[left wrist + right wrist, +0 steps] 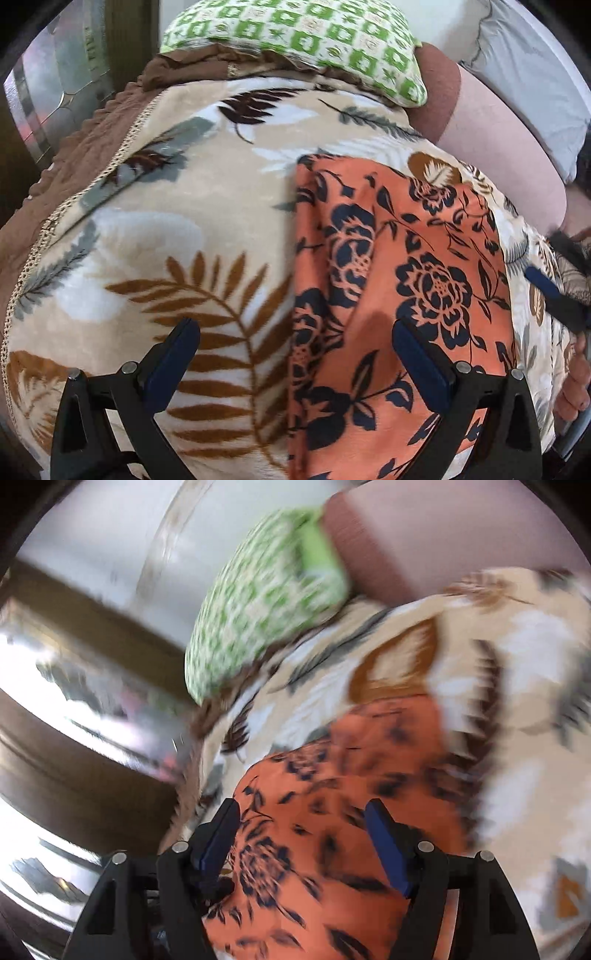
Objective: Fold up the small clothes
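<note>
An orange cloth with dark navy flowers (406, 258) lies folded lengthwise on a beige leaf-print blanket (166, 240). My left gripper (295, 332) hovers open over the cloth's left edge, with one finger above the blanket, the other above the cloth, and nothing held. In the blurred right wrist view, my right gripper (303, 812) stands open, and the orange cloth (332, 867) spreads below and between its fingers without being pinched. A blue-padded finger of the right gripper (546, 284) and a hand (576, 387) show at the left view's right edge.
A green-and-white patterned pillow (295, 40) rests at the blanket's far end, and also shows as the green pillow (258, 602) in the right view. A brown sheet (443, 88) and a grey pillow (524, 74) lie beyond. A window with a shiny metal frame (55, 92) borders the left side.
</note>
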